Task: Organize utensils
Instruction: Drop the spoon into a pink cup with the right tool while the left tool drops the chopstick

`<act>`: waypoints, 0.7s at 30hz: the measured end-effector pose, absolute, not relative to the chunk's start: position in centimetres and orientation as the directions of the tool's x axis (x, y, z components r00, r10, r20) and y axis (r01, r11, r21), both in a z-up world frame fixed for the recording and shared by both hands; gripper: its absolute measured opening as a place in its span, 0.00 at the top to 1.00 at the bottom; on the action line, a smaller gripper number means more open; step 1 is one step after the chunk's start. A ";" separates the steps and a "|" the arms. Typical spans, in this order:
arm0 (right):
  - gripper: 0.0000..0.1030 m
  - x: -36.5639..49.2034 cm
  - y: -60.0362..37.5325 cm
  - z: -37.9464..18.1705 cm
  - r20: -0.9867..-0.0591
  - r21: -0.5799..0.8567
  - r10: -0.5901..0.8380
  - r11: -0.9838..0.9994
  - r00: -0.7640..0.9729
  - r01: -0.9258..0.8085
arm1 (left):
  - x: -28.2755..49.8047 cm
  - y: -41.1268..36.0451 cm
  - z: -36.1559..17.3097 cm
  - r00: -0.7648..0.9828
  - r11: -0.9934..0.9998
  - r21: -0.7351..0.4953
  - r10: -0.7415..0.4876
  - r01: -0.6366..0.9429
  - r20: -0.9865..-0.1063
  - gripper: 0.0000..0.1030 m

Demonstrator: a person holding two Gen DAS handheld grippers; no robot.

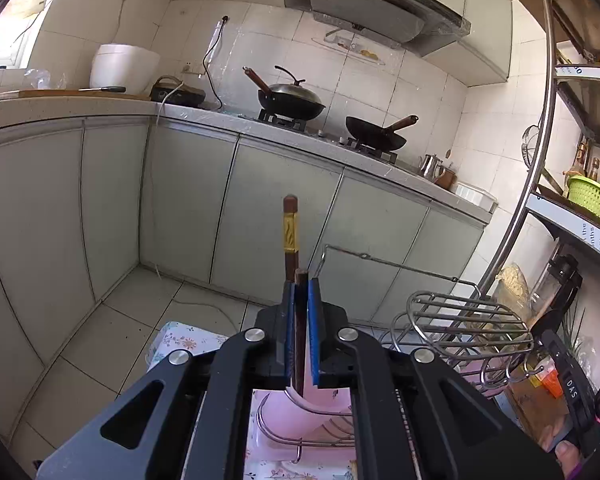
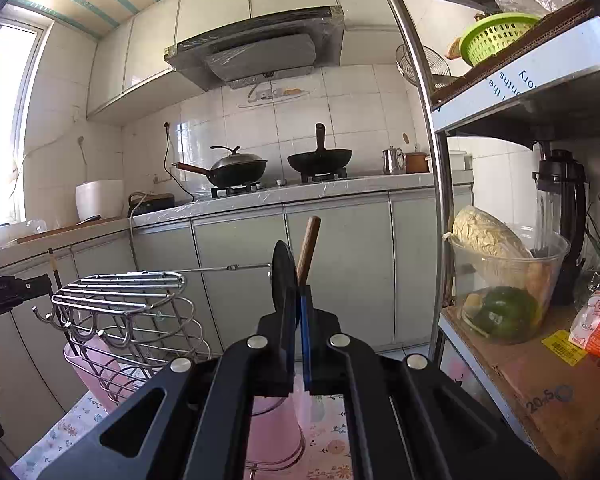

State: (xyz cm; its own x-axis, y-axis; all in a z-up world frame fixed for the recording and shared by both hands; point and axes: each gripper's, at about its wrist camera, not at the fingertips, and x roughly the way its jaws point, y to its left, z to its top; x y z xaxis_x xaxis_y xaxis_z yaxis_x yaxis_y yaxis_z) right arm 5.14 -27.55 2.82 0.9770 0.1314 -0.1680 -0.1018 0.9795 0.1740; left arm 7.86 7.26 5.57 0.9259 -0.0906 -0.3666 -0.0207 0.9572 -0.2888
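Two grippers are each closed on a utensil above a wire rack. Nearest in the left wrist view, the left gripper [image 1: 299, 296] has its blue pads [image 1: 313, 320] pressed onto a pair of dark chopsticks [image 1: 291, 236], which stand upright, their gold-banded end poking well above the fingertips and their lower part running down toward the pink cup [image 1: 296, 412] below. In the right wrist view, the right gripper [image 2: 299, 300] pinches a black spatula [image 2: 280, 276] edge-on, its wooden handle [image 2: 309, 248] tilting up to the right. The chopsticks look light, stiff and smooth, so they may slide or scissor apart; a grip near the middle seems safest. The spatula's flat blade is thin, and the handle probably offers a steadier hold. Just beyond stands the wire rack [image 2: 120, 292], with the pink cup nested inside it on a floral cloth [image 2: 60, 432]. Far back, two woks [image 2: 236, 170] sit on the stove.
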 end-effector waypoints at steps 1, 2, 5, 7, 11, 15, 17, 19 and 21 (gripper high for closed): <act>0.98 5.2 -27.5 2.6 -0.175 0.176 0.134 0.979 0.975 -0.103 | 7.9 7.4 5.3 0.922 0.956 -0.293 -0.092 -0.025 -0.376 0.95; 0.98 5.3 -27.5 2.4 -0.183 0.177 0.136 0.979 0.974 -0.103 | 8.0 7.4 5.1 0.919 0.955 -0.296 -0.092 -0.028 -0.383 0.95; 0.98 5.7 -27.4 2.1 -0.205 0.181 0.142 0.978 0.968 -0.106 | 8.4 7.7 4.4 0.910 0.950 -0.311 -0.097 -0.036 -0.403 0.95; 0.98 5.9 -27.4 1.9 -0.222 0.183 0.147 0.977 0.964 -0.107 | 8.6 8.0 4.1 0.905 0.945 -0.324 -0.105 -0.038 -0.412 0.94; 0.97 6.2 -27.3 1.6 -0.242 0.201 0.168 0.972 0.956 -0.119 | 8.7 8.0 3.7 0.903 0.944 -0.327 -0.103 -0.043 -0.418 0.94; 0.82 6.6 -27.2 1.3 -0.277 0.205 0.188 0.970 0.942 -0.133 | 8.7 7.9 3.8 0.897 0.949 -0.309 -0.086 -0.058 -0.434 0.82; 0.78 6.6 -27.1 1.1 -0.284 0.215 0.206 0.965 0.936 -0.148 | 8.5 8.1 3.8 0.896 0.945 -0.320 -0.089 -0.062 -0.436 0.69; 0.78 6.4 -27.0 1.0 -0.290 0.213 0.212 0.965 0.933 -0.153 | 8.2 8.2 3.8 0.898 0.943 -0.326 -0.087 -0.065 -0.432 0.68; 0.78 6.1 -27.0 1.0 -0.295 0.214 0.217 0.964 0.931 -0.157 | 7.9 8.2 3.9 0.897 0.943 -0.327 -0.089 -0.064 -0.432 0.68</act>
State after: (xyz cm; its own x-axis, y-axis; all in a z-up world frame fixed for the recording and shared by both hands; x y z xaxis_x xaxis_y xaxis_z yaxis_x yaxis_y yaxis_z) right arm 6.14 -27.03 0.96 0.9306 0.2167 -0.2951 -0.1568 0.9642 0.2137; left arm 7.94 8.22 3.94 0.8974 -0.0888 -0.4321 -0.0641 0.9429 -0.3269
